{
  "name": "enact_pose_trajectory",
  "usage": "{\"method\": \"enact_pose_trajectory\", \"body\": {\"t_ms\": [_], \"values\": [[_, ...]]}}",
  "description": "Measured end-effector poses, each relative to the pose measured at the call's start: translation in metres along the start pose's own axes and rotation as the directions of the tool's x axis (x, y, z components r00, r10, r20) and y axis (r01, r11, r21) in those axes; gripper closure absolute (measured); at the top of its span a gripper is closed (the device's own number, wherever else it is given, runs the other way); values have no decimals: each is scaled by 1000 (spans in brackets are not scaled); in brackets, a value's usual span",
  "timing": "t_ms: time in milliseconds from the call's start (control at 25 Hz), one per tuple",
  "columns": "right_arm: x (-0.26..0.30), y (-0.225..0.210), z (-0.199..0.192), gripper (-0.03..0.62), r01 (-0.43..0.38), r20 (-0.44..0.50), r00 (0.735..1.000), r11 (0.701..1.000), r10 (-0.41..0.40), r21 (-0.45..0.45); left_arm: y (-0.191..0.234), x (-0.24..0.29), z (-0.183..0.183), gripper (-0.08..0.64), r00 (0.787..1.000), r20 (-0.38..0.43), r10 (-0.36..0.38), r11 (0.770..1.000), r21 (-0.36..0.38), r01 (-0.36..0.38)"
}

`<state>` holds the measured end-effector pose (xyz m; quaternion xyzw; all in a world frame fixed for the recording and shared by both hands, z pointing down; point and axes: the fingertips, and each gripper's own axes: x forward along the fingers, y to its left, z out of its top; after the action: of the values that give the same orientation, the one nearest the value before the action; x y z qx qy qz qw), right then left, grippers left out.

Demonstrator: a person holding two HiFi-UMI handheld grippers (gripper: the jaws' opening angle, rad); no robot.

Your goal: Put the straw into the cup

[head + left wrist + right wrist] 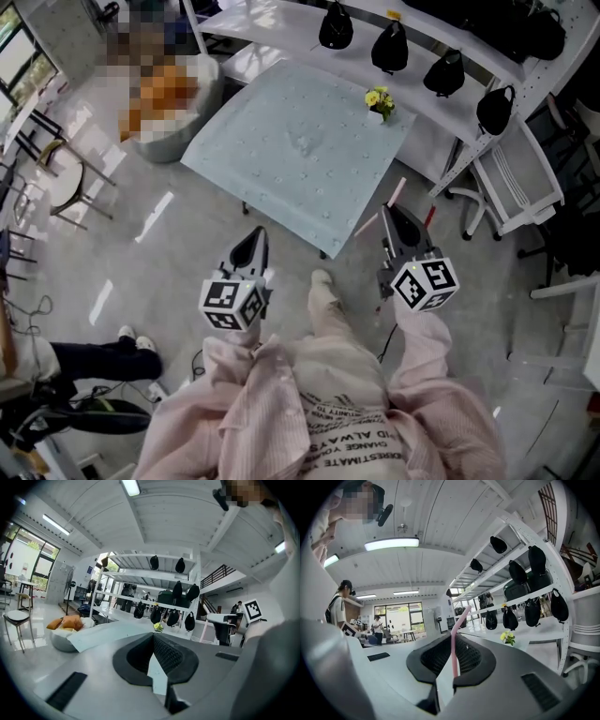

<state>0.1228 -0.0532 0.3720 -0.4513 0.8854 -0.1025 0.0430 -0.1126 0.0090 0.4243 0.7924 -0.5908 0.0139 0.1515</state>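
My right gripper (392,214) is shut on a pink bendy straw (453,654). The straw stands up between the jaws, and its top bends off to the right. In the head view the straw (397,190) pokes out past the gripper's tip toward the table. Level with it on the left, my left gripper (255,236) is shut with nothing in it, its black pads meeting at the tip (153,637). Both grippers hang over the floor, short of the table (300,150), which is covered in pale green cloth. No cup shows in any view.
A small pot of yellow flowers (379,103) stands at the table's far right corner. White shelves with black bags (389,47) run behind it. A pouf with orange cushions (169,94) lies at the left, and a white chair (516,187) stands at the right. A person stands behind in the right gripper view.
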Motion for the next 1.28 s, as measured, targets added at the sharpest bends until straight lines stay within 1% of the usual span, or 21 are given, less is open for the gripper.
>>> {"method": "enact_pose_trajectory", "body": {"t_ms": [280, 520, 800, 960, 1080, 1280], "values": [[72, -30, 7, 571, -43, -24, 999, 999, 43, -3, 31, 56, 9, 561, 999, -16, 43, 999, -16, -43], [128, -58, 11, 571, -72, -46, 996, 997, 72, 17, 47, 103, 22, 561, 997, -27, 67, 997, -33, -68], [189, -86, 14, 571, -102, -48, 993, 994, 105, 48, 73, 152, 32, 561, 994, -24, 106, 993, -55, -107], [225, -101, 16, 571, -125, -43, 991, 990, 128, 63, 83, 182, 35, 561, 992, -20, 123, 989, -80, -125], [249, -110, 18, 571, -145, -43, 988, 987, 148, 71, 88, 201, 43, 561, 991, -6, 136, 983, -120, -136], [283, -116, 19, 571, -168, -36, 985, 983, 171, 79, 101, 221, 43, 561, 987, -16, 161, 976, -144, -161]]}}
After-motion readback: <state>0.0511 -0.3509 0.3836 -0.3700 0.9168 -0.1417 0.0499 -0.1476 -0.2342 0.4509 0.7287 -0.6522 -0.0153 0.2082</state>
